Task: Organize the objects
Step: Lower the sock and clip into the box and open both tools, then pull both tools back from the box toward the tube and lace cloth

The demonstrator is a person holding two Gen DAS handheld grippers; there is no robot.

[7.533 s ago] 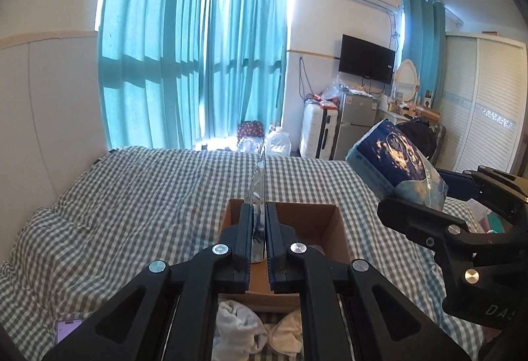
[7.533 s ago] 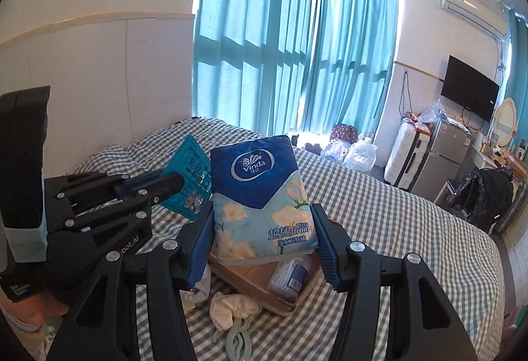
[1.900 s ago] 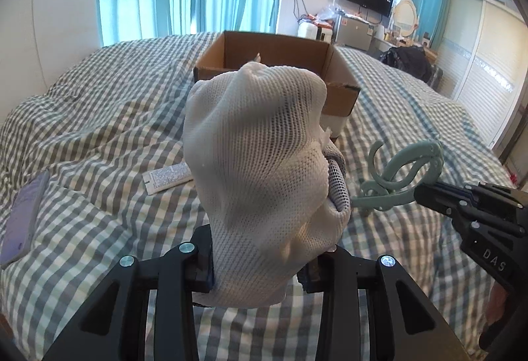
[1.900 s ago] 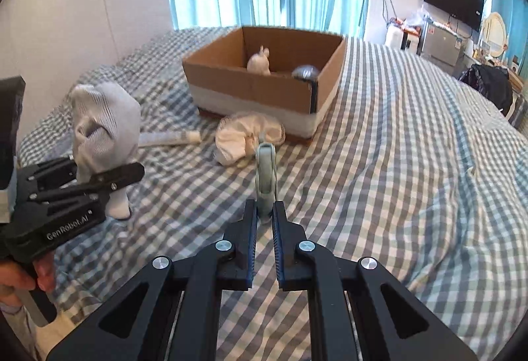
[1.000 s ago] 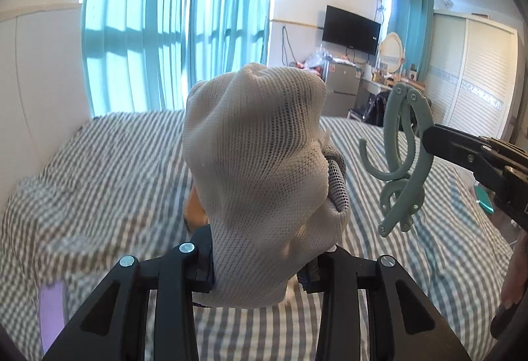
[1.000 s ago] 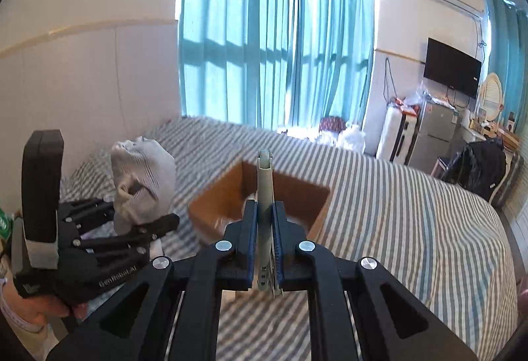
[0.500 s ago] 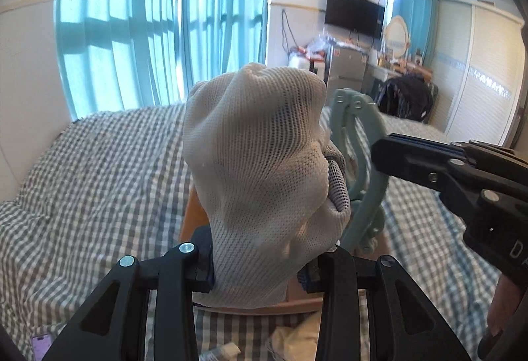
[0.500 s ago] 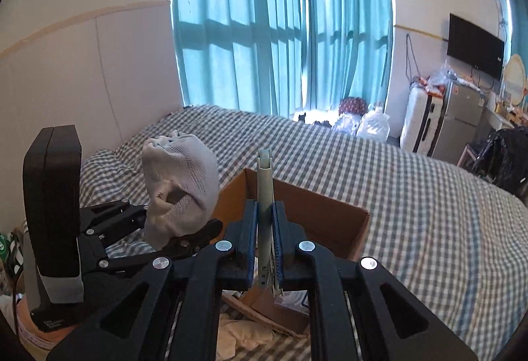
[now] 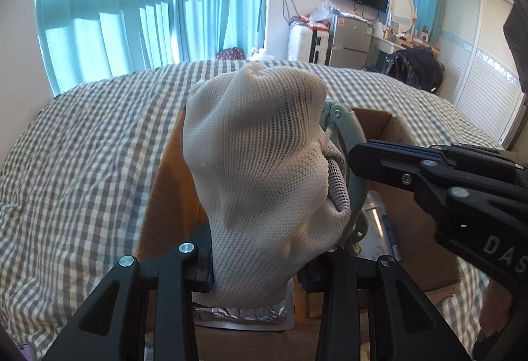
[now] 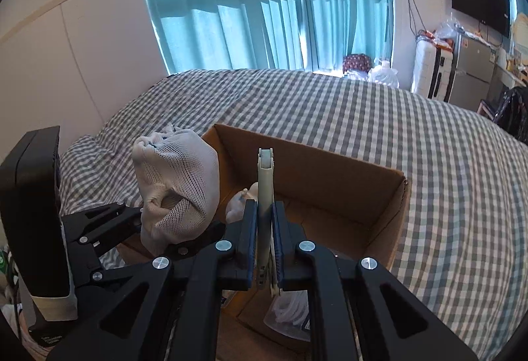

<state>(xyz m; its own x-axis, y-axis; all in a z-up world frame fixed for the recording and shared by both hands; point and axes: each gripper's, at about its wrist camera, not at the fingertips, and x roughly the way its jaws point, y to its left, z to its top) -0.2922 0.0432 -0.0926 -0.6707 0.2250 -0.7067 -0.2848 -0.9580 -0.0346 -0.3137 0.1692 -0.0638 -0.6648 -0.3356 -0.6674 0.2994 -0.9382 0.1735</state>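
My left gripper (image 9: 260, 265) is shut on a bunched white mesh sock (image 9: 264, 176) and holds it over the left part of the open cardboard box (image 9: 165, 192). The sock also shows in the right wrist view (image 10: 178, 192), with the left gripper (image 10: 165, 235) under it. My right gripper (image 10: 264, 222) is shut on a pale green plastic hanger clip (image 10: 265, 182), held upright over the box (image 10: 389, 215). In the left wrist view the clip (image 9: 349, 143) sits just right of the sock, held by the right gripper (image 9: 363, 156).
The box lies on a grey checked bed (image 10: 429, 136). Inside it are a white bundle (image 10: 239, 201), a clear bag of white items (image 10: 290, 311) and a silver foil pack (image 9: 241, 311). Blue curtains, a wall and furniture stand beyond the bed.
Both grippers have carried the sock and the clip forward and lower, from above the bed to over the open box. Both grips are unchanged.
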